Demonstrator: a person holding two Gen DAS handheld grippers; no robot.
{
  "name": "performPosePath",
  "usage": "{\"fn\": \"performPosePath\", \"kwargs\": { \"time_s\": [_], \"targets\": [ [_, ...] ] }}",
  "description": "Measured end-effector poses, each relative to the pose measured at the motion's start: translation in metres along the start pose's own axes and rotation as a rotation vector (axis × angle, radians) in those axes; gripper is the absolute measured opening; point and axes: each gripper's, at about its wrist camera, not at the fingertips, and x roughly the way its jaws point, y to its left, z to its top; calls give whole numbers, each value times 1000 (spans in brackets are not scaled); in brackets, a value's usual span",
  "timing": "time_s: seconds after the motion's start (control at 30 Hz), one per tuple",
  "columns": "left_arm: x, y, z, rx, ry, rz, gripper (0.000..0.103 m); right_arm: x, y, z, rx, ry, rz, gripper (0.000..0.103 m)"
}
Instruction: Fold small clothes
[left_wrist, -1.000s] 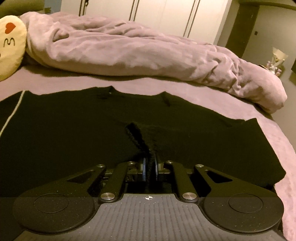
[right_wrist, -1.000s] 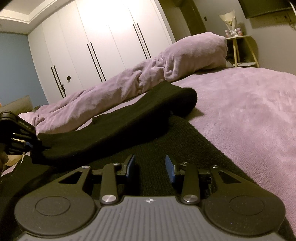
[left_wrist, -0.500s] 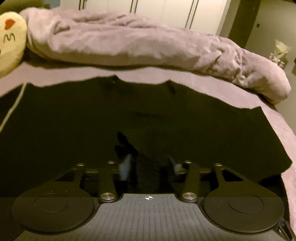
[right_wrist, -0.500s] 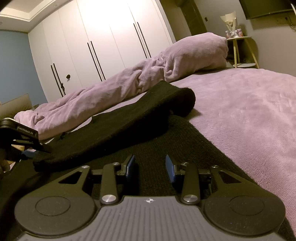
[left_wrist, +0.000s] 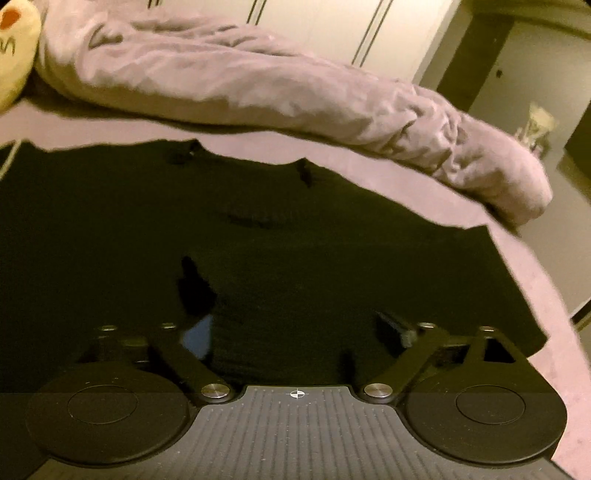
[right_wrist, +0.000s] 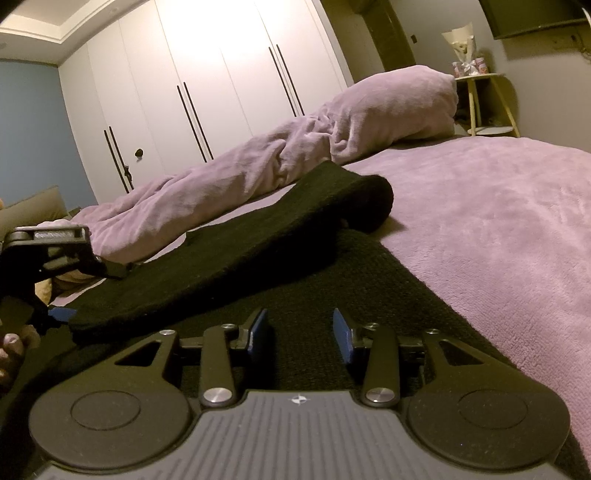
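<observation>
A black knit garment (left_wrist: 258, 229) lies spread flat on the purple bed (left_wrist: 535, 295). In the right wrist view one flap (right_wrist: 258, 236) is folded over its body (right_wrist: 332, 295). My left gripper (left_wrist: 295, 332) is open wide just above the cloth, holding nothing; it also shows at the left edge of the right wrist view (right_wrist: 48, 266). My right gripper (right_wrist: 299, 332) is open and empty, low over the garment's near part.
A rolled purple duvet (left_wrist: 295, 88) lies along the far side of the bed, also in the right wrist view (right_wrist: 295, 155). A yellow plush pillow (left_wrist: 14, 48) is at far left. White wardrobes (right_wrist: 203, 92) and a side table (right_wrist: 487, 103) stand beyond.
My left gripper was shut on a pinch of the black cloth, then opened wide and let it drop flat. The right gripper has stayed open and still.
</observation>
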Motion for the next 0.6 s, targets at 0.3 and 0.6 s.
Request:
{"fn": "performPosePath", "kwargs": {
  "time_s": [0.3,0.6],
  "targets": [
    [0,24,7,-39,17,56,10,0,0,0,0,0,-1,40],
    [-17,24,15,-12,-57,40,9,0,0,0,0,0,-1,40]
  ]
}}
